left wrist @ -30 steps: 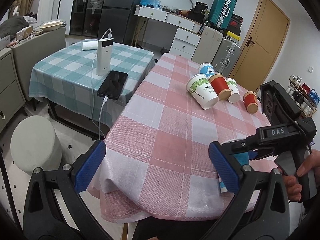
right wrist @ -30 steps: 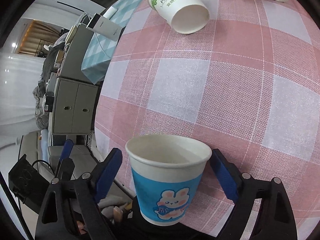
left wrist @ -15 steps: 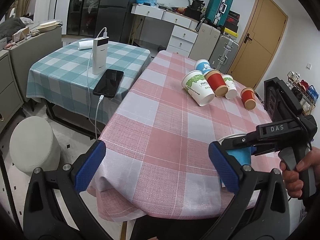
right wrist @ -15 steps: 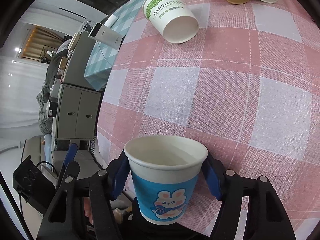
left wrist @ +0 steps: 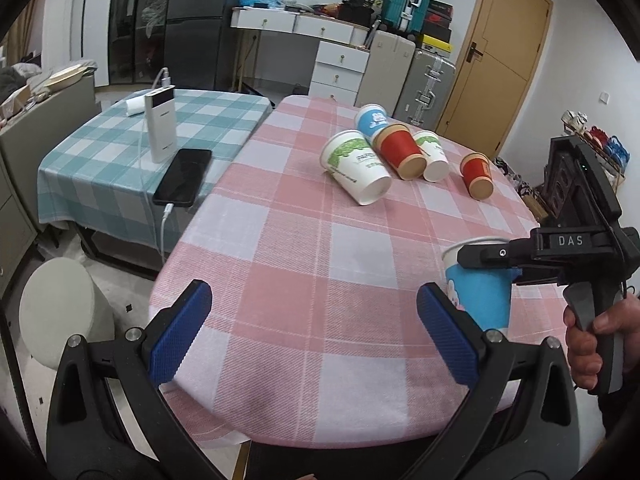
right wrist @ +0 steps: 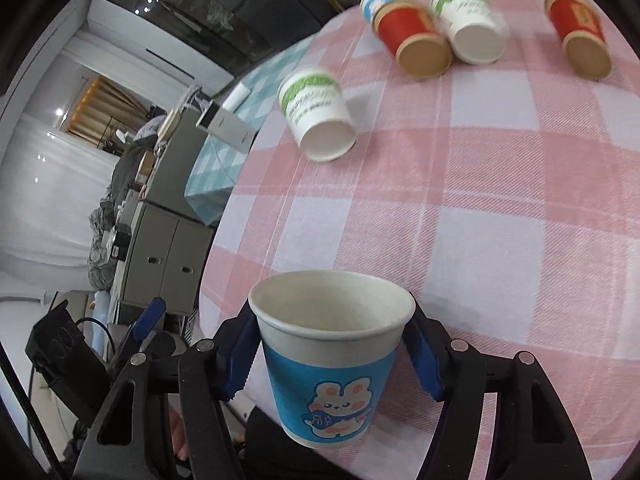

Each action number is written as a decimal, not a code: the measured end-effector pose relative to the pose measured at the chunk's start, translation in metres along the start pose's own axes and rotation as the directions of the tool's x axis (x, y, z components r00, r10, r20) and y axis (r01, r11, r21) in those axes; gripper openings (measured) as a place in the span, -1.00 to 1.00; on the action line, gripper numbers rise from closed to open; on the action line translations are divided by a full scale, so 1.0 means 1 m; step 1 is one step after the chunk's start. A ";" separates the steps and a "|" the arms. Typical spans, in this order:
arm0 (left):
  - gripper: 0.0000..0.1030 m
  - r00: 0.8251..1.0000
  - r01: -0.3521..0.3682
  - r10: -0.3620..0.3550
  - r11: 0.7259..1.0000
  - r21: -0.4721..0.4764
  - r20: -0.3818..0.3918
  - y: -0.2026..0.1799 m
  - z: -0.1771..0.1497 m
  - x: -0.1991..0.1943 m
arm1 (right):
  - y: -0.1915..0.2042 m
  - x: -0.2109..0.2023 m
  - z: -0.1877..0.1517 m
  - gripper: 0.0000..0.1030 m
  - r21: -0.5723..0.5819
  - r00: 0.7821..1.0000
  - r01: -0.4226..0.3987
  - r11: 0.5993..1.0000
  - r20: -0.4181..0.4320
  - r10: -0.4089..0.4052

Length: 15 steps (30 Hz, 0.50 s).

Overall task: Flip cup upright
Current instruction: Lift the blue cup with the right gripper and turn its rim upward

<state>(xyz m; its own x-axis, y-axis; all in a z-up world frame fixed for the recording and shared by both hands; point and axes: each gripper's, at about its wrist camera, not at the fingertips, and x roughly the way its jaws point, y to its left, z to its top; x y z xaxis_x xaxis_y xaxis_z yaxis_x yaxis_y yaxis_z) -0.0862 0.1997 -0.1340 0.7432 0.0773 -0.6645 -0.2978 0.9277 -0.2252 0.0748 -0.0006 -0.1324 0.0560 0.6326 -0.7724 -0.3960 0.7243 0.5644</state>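
Blue bunny cup (right wrist: 332, 364) sits mouth-up, pinched in the right gripper (right wrist: 332, 354).

Both blue pads are pressed against its sides just under the white rim, over the near edge of the pink checked table (left wrist: 304, 248); can't tell if its base is touching the cloth. Left gripper (left wrist: 316, 336) is spread wide with nothing between its fingers, hanging over the near table edge. Five other cups lie on their sides at the far end, including a green-print cup (left wrist: 356, 166) and a red cup (left wrist: 400, 150), well apart from the held one.
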 end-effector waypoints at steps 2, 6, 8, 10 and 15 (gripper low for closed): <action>0.99 1.000 0.017 -0.016 1.000 0.010 -0.012 -0.011 0.007 0.007 | -0.010 -0.012 0.000 0.31 -0.004 0.999 -0.007 1.000 0.049 0.007; 0.99 0.998 0.052 -0.050 0.997 0.049 -0.034 -0.040 0.018 0.029 | -0.033 -0.040 0.002 0.31 -0.022 0.984 0.009 1.000 0.176 -0.005; 0.99 0.997 0.066 -0.062 0.995 0.077 -0.050 -0.058 0.023 0.042 | -0.045 -0.049 0.003 0.31 -0.024 0.975 0.017 1.000 0.223 -0.011; 0.99 0.995 0.085 -0.078 0.992 0.098 -0.068 -0.074 0.028 0.056 | -0.058 -0.056 0.006 0.31 -0.024 0.966 0.040 0.999 0.257 -0.032; 0.99 0.990 0.103 -0.088 0.986 0.135 -0.110 -0.110 0.037 0.090 | -0.092 -0.069 0.016 0.31 -0.017 0.942 0.068 0.998 0.331 -0.059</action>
<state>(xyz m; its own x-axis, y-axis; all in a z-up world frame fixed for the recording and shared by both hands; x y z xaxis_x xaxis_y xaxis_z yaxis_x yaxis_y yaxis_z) 0.0355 0.1180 -0.1430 0.6960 -0.0454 -0.7166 -0.1365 0.9715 -0.1940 0.1224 -0.1061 -0.1266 0.3789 0.6441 -0.6645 -0.4068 0.7609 0.5056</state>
